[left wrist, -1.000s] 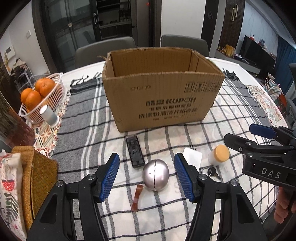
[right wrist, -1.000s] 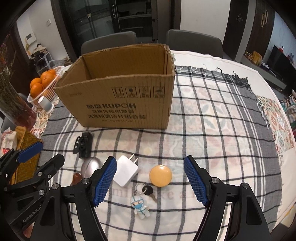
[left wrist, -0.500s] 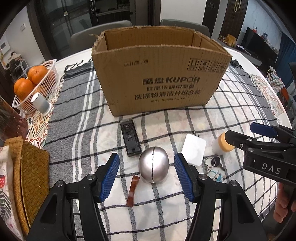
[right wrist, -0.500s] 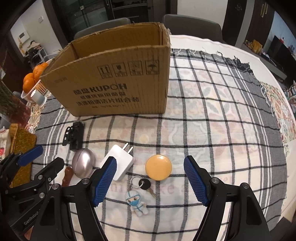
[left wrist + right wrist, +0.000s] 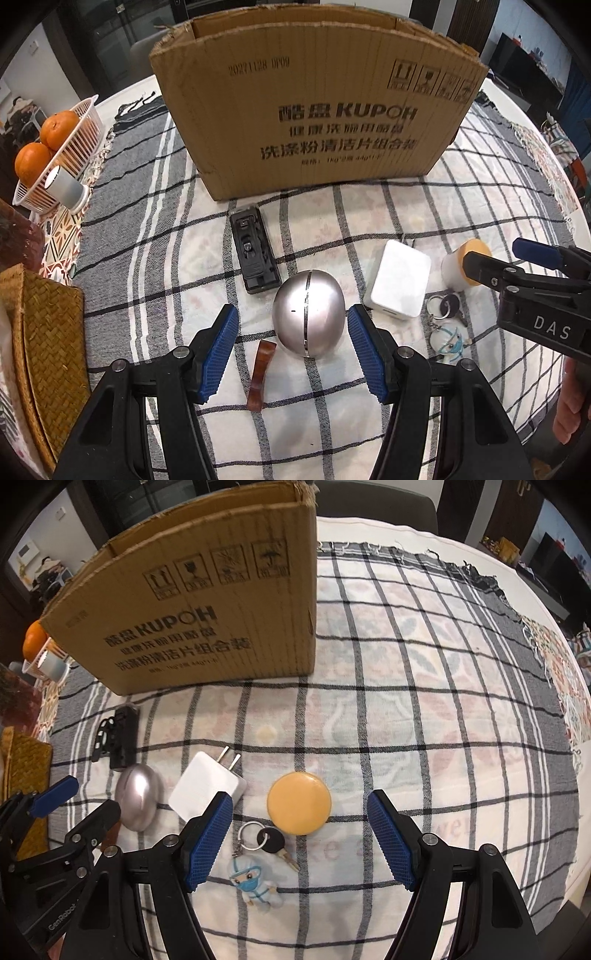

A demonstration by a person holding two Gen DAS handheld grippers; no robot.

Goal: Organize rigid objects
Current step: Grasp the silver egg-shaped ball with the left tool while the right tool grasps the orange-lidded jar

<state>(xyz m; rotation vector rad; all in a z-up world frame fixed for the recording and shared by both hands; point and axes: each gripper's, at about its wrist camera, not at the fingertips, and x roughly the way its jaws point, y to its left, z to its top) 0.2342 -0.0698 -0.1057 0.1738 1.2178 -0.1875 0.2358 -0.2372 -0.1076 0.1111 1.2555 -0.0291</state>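
- Silver and egg-shaped, the metal shell [image 5: 308, 314] lies on the checked cloth [image 5: 369, 406] of the table, between the wide-apart jaws of the left gripper [image 5: 291, 350]; neither pad touches it, though the right one looks near.
- Judged step: closing on this shell so it can go into the cardboard box [image 5: 314, 122] standing open behind it.
- To do it well, centre the jaws first. The shell sits closer to the right pad, so a shift to the right would let both pads meet it together and not shove it sideways.
- Its surface is smooth, rounded and probably slippery. Grip across the widest part, low enough that it cannot squirt forward or upward as the pads squeeze.
- Mind the neighbours: the small brown piece [image 5: 260, 373] lies just inside the left pad, the black clip-like device [image 5: 253, 251] just beyond the shell, and the white charger [image 5: 399, 284] close on the right. Closing slowly should keep them undisturbed.
- Over on the right, the right gripper [image 5: 299, 838] also stands with jaws apart and empty, framing the round yellow-lidded jar [image 5: 299, 803]; the key with its doll keyring [image 5: 258, 867] lies just beside it, untouched.
- Lifting straight up before carrying toward the box should clear the near wall.
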